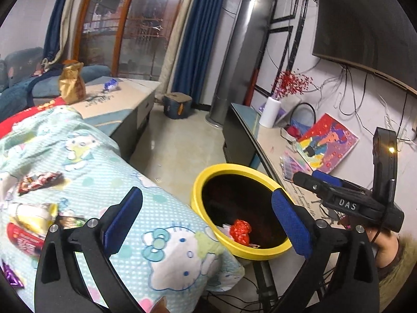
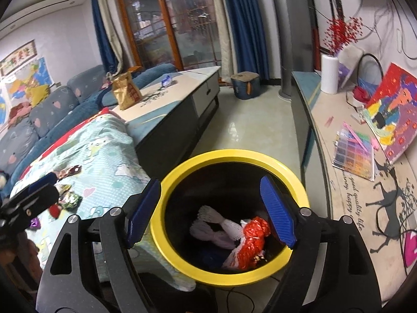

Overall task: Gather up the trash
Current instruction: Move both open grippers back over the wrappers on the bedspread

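Note:
A yellow-rimmed bin (image 1: 208, 177) (image 2: 234, 155) stands on the floor beside a bed with a cartoon-cat cover (image 1: 109, 172) (image 2: 104, 151). Inside lie a crumpled red wrapper (image 1: 241, 230) (image 2: 256, 237) and white foam netting (image 2: 216, 224). My left gripper (image 1: 208, 224) is open with nothing between its blue pads, over the bed edge and the bin. My right gripper (image 2: 211, 211) hangs open over the bin's mouth, empty; the right gripper (image 1: 338, 193) also shows in the left wrist view. Several wrappers (image 1: 39, 182) (image 2: 67, 198) lie on the cover. The left gripper (image 2: 28, 203) shows at the left edge.
A low table (image 1: 122, 104) (image 2: 177, 94) behind the bed carries a gold snack bag (image 1: 71, 83) (image 2: 126, 91) and a blue wrapper (image 1: 112, 84) (image 2: 166, 80). A long TV stand (image 1: 276, 140) (image 2: 346, 161) on the right holds a white vase, a painting and a colour card. A sleeve (image 1: 393, 258) shows at lower right.

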